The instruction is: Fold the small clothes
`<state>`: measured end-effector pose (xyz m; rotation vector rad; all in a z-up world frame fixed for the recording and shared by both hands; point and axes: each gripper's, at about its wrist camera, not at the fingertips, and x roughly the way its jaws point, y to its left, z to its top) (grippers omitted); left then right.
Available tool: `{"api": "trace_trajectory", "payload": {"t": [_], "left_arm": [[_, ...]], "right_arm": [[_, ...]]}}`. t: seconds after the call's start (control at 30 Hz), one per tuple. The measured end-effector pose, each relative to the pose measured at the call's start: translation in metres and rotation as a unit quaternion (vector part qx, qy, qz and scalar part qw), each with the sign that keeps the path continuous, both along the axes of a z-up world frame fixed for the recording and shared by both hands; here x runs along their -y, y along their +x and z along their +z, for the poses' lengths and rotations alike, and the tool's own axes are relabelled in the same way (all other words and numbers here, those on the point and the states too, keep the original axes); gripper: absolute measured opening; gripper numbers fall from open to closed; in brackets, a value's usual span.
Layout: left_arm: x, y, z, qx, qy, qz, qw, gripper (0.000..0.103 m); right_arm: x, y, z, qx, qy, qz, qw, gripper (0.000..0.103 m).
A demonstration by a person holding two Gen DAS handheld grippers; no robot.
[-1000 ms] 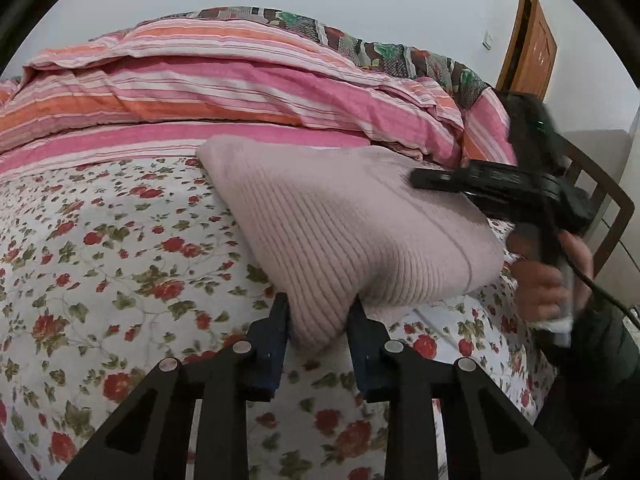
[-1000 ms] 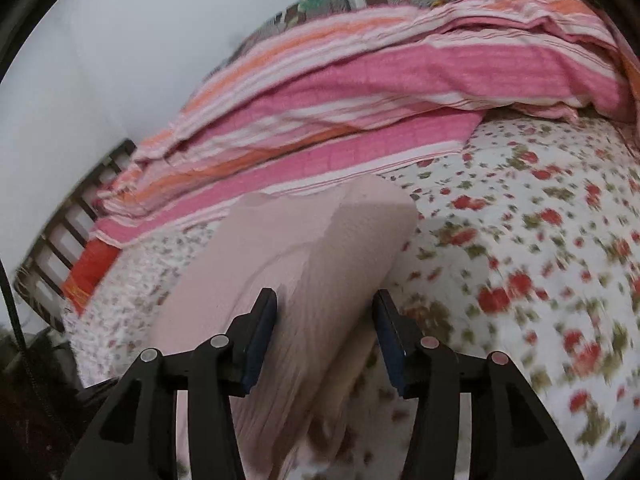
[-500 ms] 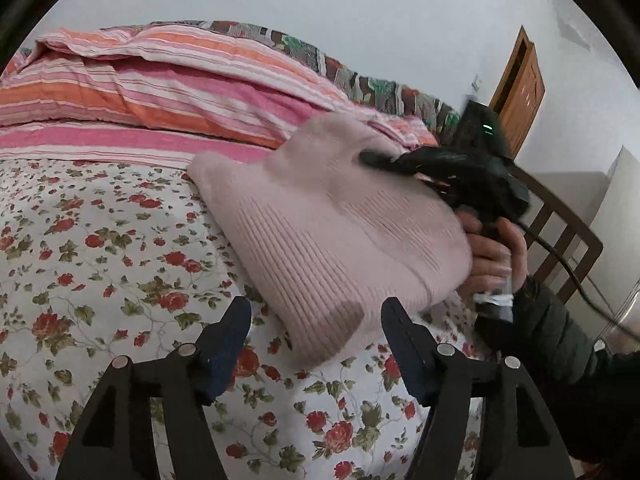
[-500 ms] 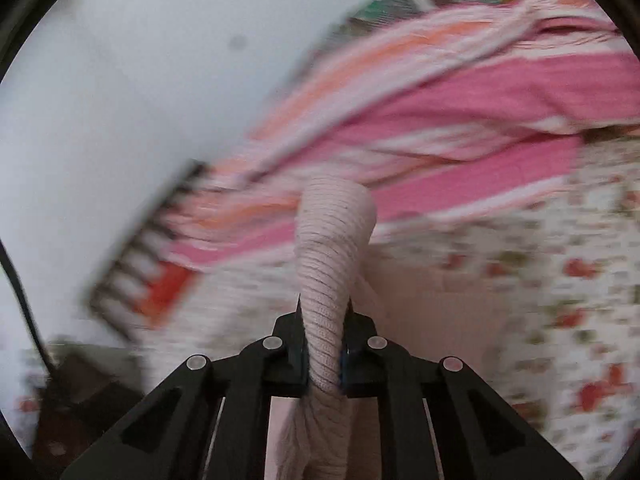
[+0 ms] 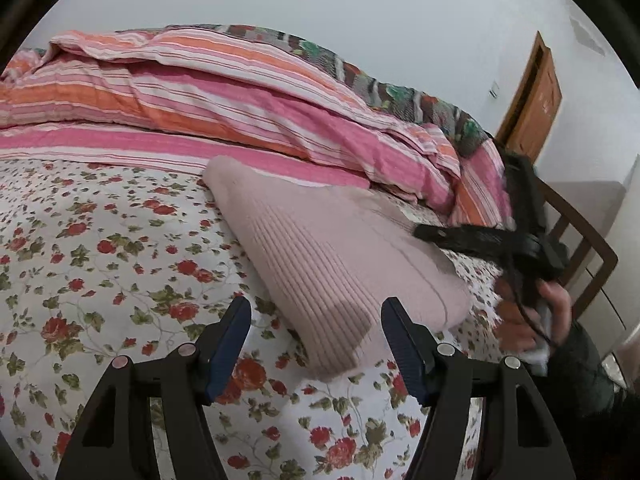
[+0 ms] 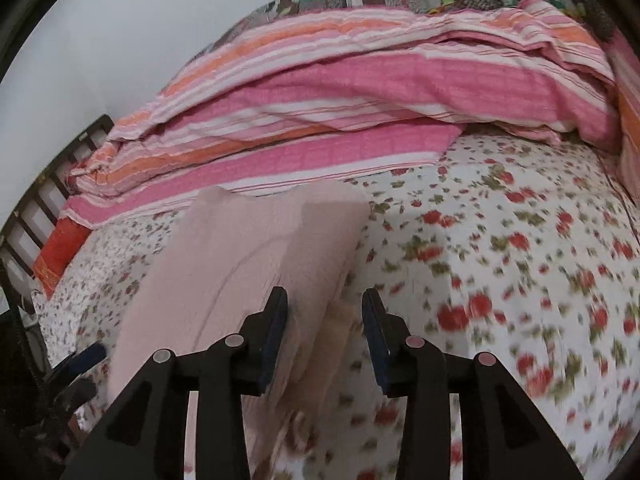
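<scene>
A pale pink ribbed knit garment [image 5: 332, 264] lies folded on the floral bedsheet [image 5: 92, 264]. My left gripper [image 5: 316, 344] is open, its jaws spread either side of the garment's near corner without touching it. My right gripper [image 6: 324, 324] is open and empty just above the garment's near edge [image 6: 256, 256]; in the left wrist view it shows as a black tool [image 5: 492, 240] held by a hand over the garment's far right edge.
A pink and orange striped quilt [image 5: 224, 108] is heaped along the back of the bed. A dark slatted bed end [image 6: 44, 200] is at the left, a wooden chair [image 5: 580, 240] and a brown door [image 5: 532, 100] at the right.
My left gripper let go of the garment's corner and opened wide. My right gripper, shut on a lifted fold half a second ago, has opened and the garment lies flat again.
</scene>
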<state>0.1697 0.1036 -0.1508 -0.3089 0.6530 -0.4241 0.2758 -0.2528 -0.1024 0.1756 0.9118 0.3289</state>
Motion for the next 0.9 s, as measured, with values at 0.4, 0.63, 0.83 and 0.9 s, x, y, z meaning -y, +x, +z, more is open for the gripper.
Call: {"api": "trace_trajectory", "payload": {"t": [0.4, 0.63, 0.83, 0.9], "left_arm": [[0.008, 0.004, 0.001, 0.005, 0.010, 0.007, 0.9999, 0.066], [0.012, 0.005, 0.000, 0.000, 0.020, 0.005, 0.9998, 0.067], [0.012, 0.006, -0.001, -0.005, 0.025, 0.011, 0.9996, 0.067], [0.013, 0.006, -0.002, -0.008, 0.021, 0.010, 0.9997, 0.067]], "right_arm": [[-0.008, -0.021, 0.022, 0.085, 0.040, 0.052, 0.994, 0.012], [0.003, -0.005, -0.025, 0.017, -0.010, -0.014, 1.000, 0.026], [0.015, -0.045, 0.005, 0.033, -0.008, 0.004, 0.999, 0.042], [0.016, -0.059, 0.008, 0.026, 0.002, 0.025, 0.999, 0.046]]}}
